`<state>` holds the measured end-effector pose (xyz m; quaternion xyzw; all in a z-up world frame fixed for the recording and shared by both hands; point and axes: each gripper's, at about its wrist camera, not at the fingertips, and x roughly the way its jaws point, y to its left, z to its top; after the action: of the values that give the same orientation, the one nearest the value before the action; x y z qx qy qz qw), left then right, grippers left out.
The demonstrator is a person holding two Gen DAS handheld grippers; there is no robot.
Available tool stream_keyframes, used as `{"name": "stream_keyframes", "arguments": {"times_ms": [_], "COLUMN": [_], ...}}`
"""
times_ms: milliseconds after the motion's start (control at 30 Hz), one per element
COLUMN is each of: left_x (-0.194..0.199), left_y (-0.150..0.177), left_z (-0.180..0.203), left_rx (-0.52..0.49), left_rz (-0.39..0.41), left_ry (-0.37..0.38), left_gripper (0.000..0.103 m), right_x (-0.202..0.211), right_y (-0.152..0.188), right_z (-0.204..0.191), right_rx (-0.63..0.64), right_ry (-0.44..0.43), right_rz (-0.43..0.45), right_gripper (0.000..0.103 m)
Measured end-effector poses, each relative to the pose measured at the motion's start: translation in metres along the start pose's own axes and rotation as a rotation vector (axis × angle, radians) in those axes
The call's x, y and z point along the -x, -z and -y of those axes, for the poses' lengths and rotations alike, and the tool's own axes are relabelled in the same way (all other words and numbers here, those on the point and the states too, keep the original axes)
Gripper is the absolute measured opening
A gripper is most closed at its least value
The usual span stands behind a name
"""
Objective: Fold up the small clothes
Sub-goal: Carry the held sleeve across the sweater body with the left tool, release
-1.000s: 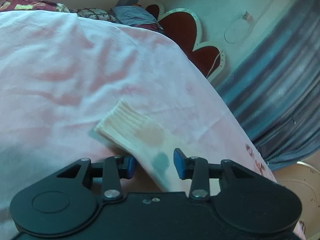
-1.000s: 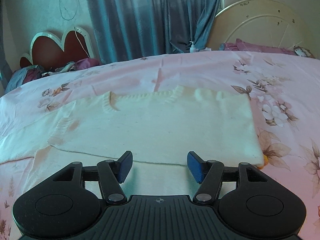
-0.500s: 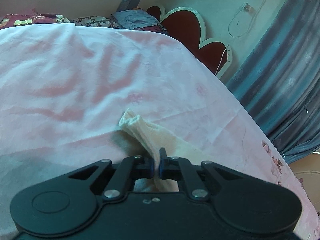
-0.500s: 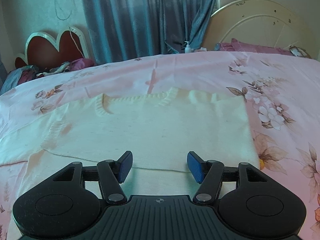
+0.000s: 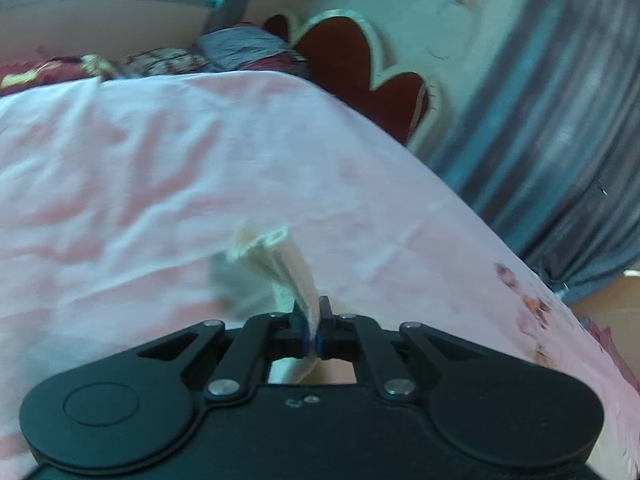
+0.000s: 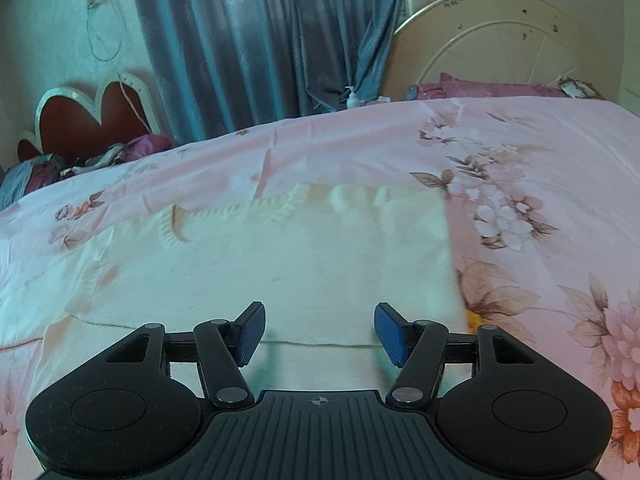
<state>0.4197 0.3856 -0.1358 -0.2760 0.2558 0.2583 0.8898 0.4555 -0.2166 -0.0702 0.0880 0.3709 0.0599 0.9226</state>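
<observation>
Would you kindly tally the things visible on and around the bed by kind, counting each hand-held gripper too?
Hand-held grippers: 2, left hand-held gripper and right hand-held gripper
Cream sweaters: 1, sweater, its sleeve pinched
Pink bedsheets: 1, bedsheet
Heart-shaped headboards: 1, headboard
Blue curtains: 1, curtain
Total: 6

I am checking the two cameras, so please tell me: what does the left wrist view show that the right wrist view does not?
Only the left wrist view: the left gripper shut on the cream sleeve, its cuff lifted off the sheet.

Only the right wrist view: the right gripper, open and empty, over the sweater body, flat, neckline away.

Both: the pink bed, the heart-shaped headboard and the blue curtain.
</observation>
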Motion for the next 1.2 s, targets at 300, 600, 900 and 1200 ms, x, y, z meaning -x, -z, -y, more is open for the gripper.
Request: {"name": "stream_keyframes", "arguments": {"times_ms": [300,600,900,1200], "left_x": [0.007,0.018,0.034,0.048], "left_y": [0.020,0.074,0.153,0.228], "left_z": [0.095,0.208,0.305,0.361], "left_rx": [-0.172,-0.370,-0.604,-0.751], "left_rz": [-0.007,-0.057,-0.149,-0.253], "left_ry": [0.125,0.291,0.448,0.558], "left_gripper": [0.004,0.004,0.004,0.004], "right_x": [0.017,0.033,0.043,0.054], "right_y": [-0.003,-0.004,0.001,0.001], "right_z": [0.039,0.080,0.110,0.128], "right_rx": [-0.059,-0.114,-0.159,-0.167], "right_ry": [0.021,0.045,0.059,0.060], "right_rz": [0.029,0.054,0.058,0.058], "right_gripper": [0.061,0.061,0.061,0.061]}}
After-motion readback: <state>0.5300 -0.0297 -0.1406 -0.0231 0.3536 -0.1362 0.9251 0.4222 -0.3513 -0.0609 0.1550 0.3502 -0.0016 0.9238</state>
